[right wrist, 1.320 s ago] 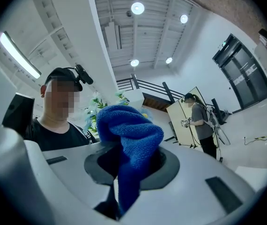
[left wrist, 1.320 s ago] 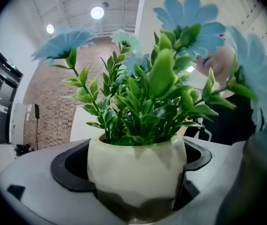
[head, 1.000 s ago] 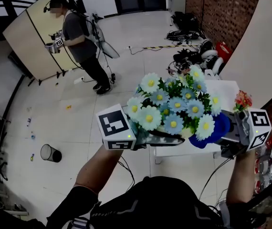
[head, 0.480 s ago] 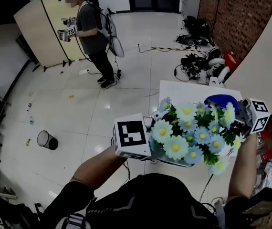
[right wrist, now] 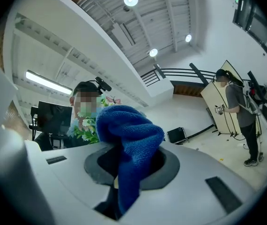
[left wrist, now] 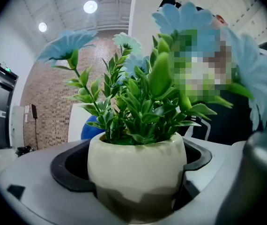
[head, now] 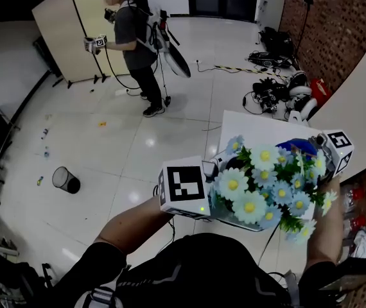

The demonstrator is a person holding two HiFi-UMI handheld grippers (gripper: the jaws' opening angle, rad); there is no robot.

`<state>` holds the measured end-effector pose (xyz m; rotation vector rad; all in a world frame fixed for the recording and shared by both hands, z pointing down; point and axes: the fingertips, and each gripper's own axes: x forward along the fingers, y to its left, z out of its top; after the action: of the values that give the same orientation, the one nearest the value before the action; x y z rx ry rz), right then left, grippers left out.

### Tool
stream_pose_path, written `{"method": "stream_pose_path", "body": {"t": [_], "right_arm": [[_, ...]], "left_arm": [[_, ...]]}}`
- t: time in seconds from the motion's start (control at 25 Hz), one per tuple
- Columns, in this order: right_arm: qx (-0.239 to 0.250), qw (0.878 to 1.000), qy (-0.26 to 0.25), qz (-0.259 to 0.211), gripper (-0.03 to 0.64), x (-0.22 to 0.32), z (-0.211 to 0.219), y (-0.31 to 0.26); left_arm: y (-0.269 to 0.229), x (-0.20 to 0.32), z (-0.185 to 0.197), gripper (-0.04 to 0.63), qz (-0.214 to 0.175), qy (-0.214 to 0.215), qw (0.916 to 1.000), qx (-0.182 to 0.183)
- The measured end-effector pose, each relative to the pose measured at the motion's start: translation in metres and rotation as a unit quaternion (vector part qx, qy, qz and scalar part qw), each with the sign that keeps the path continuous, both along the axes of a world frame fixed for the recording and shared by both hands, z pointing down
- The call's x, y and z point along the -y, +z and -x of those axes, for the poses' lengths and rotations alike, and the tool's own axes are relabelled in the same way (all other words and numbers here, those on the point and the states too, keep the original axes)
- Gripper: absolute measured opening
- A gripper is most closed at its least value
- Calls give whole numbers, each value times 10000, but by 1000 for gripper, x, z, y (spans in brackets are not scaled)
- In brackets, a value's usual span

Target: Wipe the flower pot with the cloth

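A pale ceramic flower pot [left wrist: 137, 165] with green leaves and blue and white daisies [head: 263, 185] is held up in the air, my left gripper [left wrist: 138, 182] shut on its sides. In the head view the flowers hide the pot and most of both jaws. My right gripper [right wrist: 126, 172] is shut on a blue cloth [right wrist: 126, 137], which bunches up above the jaws. In the head view the cloth [head: 298, 148] shows just behind the flowers, next to the right gripper's marker cube [head: 338, 149].
A white table [head: 250, 124] stands under and behind the flowers. Another person [head: 135, 40] with grippers stands far off on the pale floor. A black bin [head: 65, 179] sits at the left. Cables and gear [head: 279, 92] lie by the brick wall.
The pot of flowers has swung from in front of me down towards the right and tilted. The cloth, earlier at the pot's right side, now sits behind the flowers.
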<state>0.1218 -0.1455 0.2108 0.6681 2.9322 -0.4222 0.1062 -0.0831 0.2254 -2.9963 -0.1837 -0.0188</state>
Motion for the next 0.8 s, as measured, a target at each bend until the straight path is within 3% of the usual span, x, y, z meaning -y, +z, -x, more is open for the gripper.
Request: {"method": "stream_pose_path", "body": {"t": [0.24, 0.36, 0.44, 0.6, 0.8], "right_arm": [[42, 9995, -151, 272, 69, -15, 12, -10], [111, 9998, 31, 140, 69, -19, -3, -3], [145, 9996, 197, 104, 69, -22, -15, 3], [-38, 9999, 15, 128, 69, -35, -2, -7], [261, 9978, 454, 417, 70, 5, -18, -10]], "left_arm": [[-15, 9, 37, 557, 20, -20, 10000, -90], [-10, 17, 31, 554, -42, -130, 9998, -139], [-2, 19, 22, 554, 143, -170, 9995, -232], [-13, 28, 40, 552, 282, -326, 9983, -387], [-24, 24, 39, 551, 224, -260, 9975, -614]]}}
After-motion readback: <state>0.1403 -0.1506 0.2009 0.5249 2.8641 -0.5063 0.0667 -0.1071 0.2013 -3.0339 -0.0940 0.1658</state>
